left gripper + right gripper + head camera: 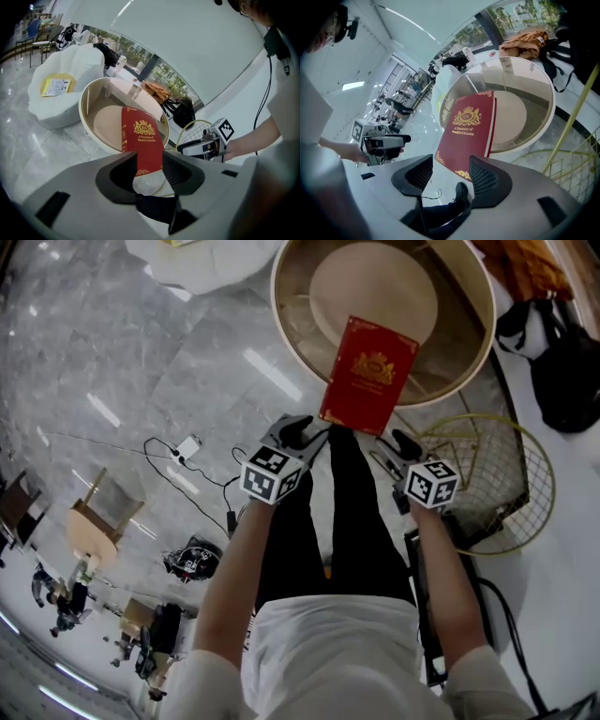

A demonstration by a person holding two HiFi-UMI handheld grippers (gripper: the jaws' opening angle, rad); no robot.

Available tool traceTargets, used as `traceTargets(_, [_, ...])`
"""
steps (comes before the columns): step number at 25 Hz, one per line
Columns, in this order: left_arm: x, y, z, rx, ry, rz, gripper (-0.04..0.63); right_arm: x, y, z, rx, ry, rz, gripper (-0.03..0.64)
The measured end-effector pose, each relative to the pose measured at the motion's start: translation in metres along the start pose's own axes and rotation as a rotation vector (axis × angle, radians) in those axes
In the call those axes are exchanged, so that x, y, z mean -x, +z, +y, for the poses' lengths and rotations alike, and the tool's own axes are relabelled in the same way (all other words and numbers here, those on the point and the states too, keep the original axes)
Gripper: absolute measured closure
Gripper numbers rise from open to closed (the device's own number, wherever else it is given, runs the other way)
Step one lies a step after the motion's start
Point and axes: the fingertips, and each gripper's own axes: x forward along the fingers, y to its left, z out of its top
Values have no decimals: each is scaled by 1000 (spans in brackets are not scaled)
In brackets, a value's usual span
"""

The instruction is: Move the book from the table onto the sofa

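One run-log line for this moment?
phase: reach | book: on table edge | left gripper: open | right gripper: open

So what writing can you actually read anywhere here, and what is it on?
"RW": in the gold crest on the cover of the red book.
"A Treasury of World's Classics": beneath that crest, on the same cover.
Yellow sheet on the white sofa: print too small to read.

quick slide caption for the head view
Left gripper and right gripper, both open, poised at the near end of the red book on the round table
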Motion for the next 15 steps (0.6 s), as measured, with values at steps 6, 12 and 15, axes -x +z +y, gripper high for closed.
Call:
traceTargets(6, [-26, -15, 27, 62, 13, 22, 402, -30, -12, -32, -73, -26, 33, 324])
traceTargets(12, [-55, -31, 40, 99, 8, 51, 382, -53, -20, -49, -134, -5, 67, 286])
traceTargets(15, [-66, -37, 43, 97, 5, 74, 367, -64, -27, -53, -184, 25, 107, 261])
